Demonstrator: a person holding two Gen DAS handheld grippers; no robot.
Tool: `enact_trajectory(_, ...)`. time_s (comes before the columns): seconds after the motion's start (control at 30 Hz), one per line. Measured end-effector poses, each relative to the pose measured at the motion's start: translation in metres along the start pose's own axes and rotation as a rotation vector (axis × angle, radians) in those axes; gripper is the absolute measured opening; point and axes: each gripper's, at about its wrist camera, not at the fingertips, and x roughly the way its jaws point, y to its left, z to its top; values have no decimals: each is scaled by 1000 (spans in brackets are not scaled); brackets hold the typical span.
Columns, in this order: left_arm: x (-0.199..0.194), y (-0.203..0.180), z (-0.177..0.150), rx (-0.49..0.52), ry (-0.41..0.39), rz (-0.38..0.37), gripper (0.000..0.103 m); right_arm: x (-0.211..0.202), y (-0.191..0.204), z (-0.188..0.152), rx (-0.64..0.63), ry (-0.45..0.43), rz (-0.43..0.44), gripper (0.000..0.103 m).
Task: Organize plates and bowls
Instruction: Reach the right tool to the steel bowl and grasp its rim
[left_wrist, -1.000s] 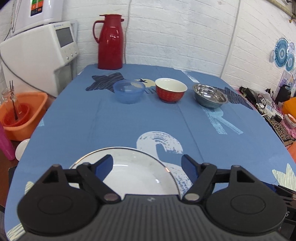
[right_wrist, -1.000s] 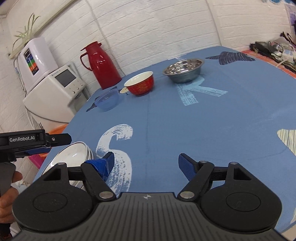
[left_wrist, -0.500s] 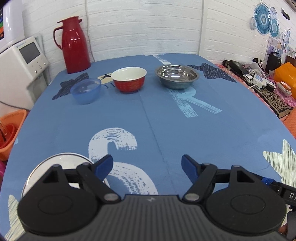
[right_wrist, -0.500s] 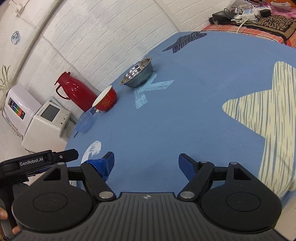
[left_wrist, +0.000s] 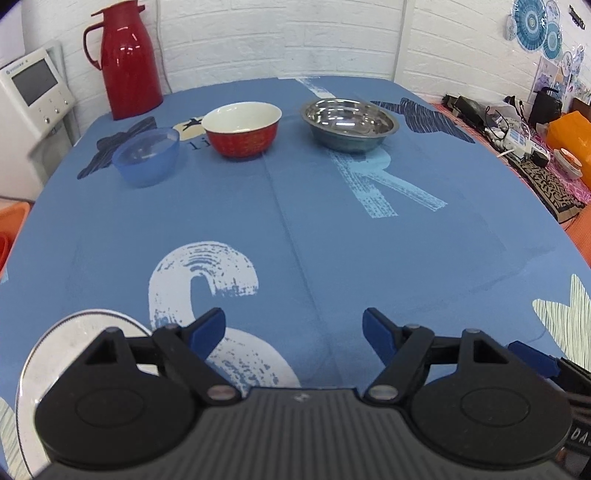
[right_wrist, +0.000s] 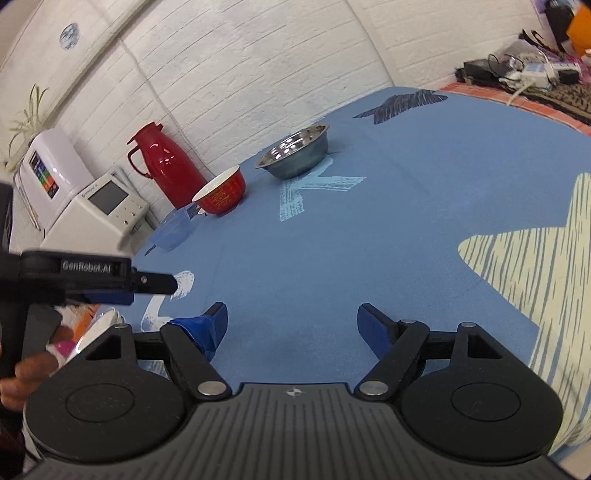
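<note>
You have both claws spread wide and holding nothing: the left claw (left_wrist: 293, 328) hangs over bare tablecloth (left_wrist: 332, 240) near your edge of the table, and the right claw (right_wrist: 291, 323) likewise has only blue cloth between its tips. The white plate (left_wrist: 44, 369) lies flat at your near left corner, partly hidden under the left claw's body; whether it is one plate or a small stack you cannot tell from here. The three bowls stand in a row at the far side, well apart from the plate: the blue plastic bowl (left_wrist: 146, 156) on the left, the red bowl (left_wrist: 242, 129) in the middle just beside it, and the steel bowl (left_wrist: 349, 124) to the right with a clear gap. None sits inside another, so by the look of things the bowls are still unsorted and most of the work lies ahead of you. The red flask (left_wrist: 127, 59) behind them is not part of the job. A sensible next step would be reaching forward for one bowl to nest it.
</note>
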Motion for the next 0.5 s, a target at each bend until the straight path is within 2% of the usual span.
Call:
enact_trajectory(0.1, 11, 6, 22, -5, 19, -5, 76, 3, 1, 10, -14, 51, -4, 64)
enact_trajectory(0.2, 25, 10, 56, -41, 30, -48, 76, 12, -10, 43, 71, 73, 83, 64)
enact_trajectory(0.23, 31, 10, 68, -63, 32, -72, 76, 17, -11, 58, 64, 75, 80, 64)
enact_trajectory(0.4, 72, 11, 119, -218, 46, -177, 76, 63, -4, 135, -122, 36, -21, 64)
enact_trajectory(0.5, 108, 11, 146, -339, 68, -188, 76, 109, -7, 180, -160, 42, -67, 64)
